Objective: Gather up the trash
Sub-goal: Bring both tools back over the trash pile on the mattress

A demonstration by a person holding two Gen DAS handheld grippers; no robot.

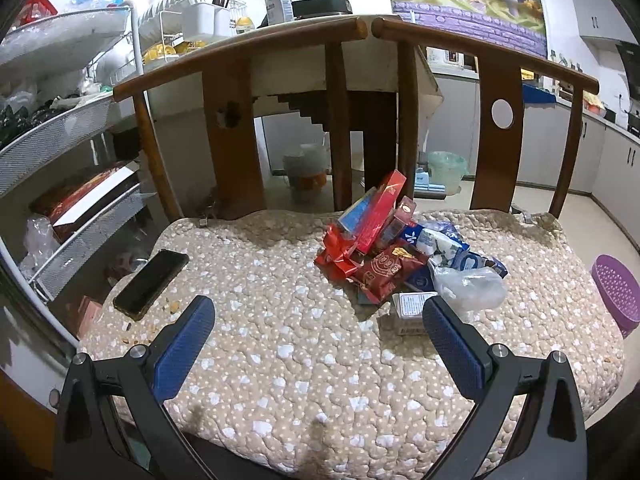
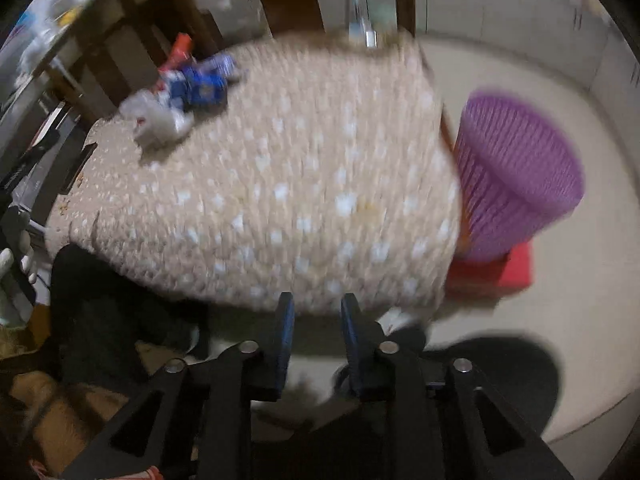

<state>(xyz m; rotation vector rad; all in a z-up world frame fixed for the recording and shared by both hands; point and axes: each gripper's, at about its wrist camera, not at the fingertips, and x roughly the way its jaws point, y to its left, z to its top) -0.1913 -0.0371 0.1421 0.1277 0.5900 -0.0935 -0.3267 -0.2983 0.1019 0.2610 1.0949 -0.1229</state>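
A heap of snack wrappers (image 1: 394,268) and boxes sits on the quilted chair cushion (image 1: 280,360), light and crinkly. The left gripper (image 1: 318,334) hovers, fingers spread; the right gripper (image 2: 316,320) fingers stand slightly parted, empty. Pinch a wrapper edge.

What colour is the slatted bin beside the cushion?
Purple. The bin shows best in the right wrist view, standing on a red box beside the cushion.

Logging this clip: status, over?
Left gripper open, empty. Right gripper narrow gap, empty. Trash pile untouched on cushion; bin beside it. Phone nearby.
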